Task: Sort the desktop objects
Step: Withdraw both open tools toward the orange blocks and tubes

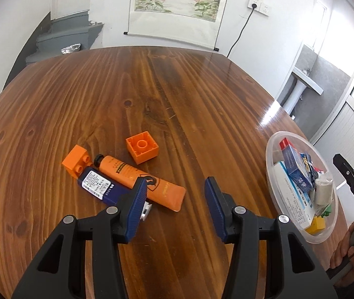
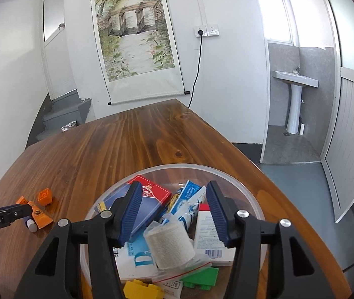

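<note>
The left tongs point(image 1: 174, 194) hang over the wooden table point(image 1: 177, 94) with their blue pads apart and nothing between them — released. Just past the left pad lies a small cluster of things: an orange tube point(image 1: 139, 178) with a black cap, a dark blue tube point(image 1: 99, 186) touching its side, and an orange brick point(image 1: 76, 162) with studs lying against the tubes' far ends. The near end of the blue tube runs under the left pad, and a small white piece point(image 1: 146, 209) shows just beside that pad. A second orange brick point(image 1: 142, 150), hollow side up, sits a little apart from the cluster, toward the table's far edge and roughly ahead of the gap between the pads.

Near the table's right edge stands a clear plastic bowl point(image 2: 251, 182). The right tongs point(image 2: 174, 211) hover directly above it — pads spread, gripping nothing. Below them, inside the bowl, a white bandage roll point(image 2: 169, 245) in a clear bag lies between the pads but lower, not touching them. Around it sit a red-and-blue box point(image 2: 152, 194), white medicine boxes point(image 2: 206, 236), a blue-and-white sachet point(image 2: 189, 199), a yellow brick point(image 2: 142, 290) and a green brick point(image 2: 201, 277) at the bowl's near side.
</note>
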`<act>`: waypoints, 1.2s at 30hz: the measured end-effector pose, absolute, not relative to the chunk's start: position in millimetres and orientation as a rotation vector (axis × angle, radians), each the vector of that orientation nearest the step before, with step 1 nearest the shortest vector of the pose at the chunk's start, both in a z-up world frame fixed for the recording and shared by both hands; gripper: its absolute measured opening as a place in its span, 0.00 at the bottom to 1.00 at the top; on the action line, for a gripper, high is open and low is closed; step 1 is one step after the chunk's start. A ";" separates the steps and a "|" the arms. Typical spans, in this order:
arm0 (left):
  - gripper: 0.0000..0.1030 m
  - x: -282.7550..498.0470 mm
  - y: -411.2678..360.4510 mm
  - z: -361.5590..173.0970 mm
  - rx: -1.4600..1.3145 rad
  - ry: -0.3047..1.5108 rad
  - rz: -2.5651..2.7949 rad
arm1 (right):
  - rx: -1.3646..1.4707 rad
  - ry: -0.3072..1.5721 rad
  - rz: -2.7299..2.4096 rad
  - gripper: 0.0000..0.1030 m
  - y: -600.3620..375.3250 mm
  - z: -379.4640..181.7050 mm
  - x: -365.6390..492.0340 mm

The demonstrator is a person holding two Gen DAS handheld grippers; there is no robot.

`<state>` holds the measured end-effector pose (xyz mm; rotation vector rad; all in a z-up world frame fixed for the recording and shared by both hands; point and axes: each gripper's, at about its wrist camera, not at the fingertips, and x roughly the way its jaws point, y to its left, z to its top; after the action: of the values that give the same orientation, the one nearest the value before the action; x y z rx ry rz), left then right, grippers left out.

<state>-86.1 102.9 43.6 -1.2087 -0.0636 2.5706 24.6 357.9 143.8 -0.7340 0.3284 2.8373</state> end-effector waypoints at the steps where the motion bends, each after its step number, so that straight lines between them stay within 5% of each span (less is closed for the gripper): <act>1: 0.50 -87.4 99.1 42.7 -1.215 -0.075 2.574 | -0.735 0.339 2.848 0.56 354.8 144.3 25.1; 36: 0.56 -100.6 48.4 4.3 -1.358 -0.177 2.641 | -0.962 0.188 3.103 0.56 236.7 121.5 10.8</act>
<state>-100.6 48.4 4.3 -1.3579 -0.1771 2.6413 10.8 236.7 121.5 -0.9624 0.1884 3.1033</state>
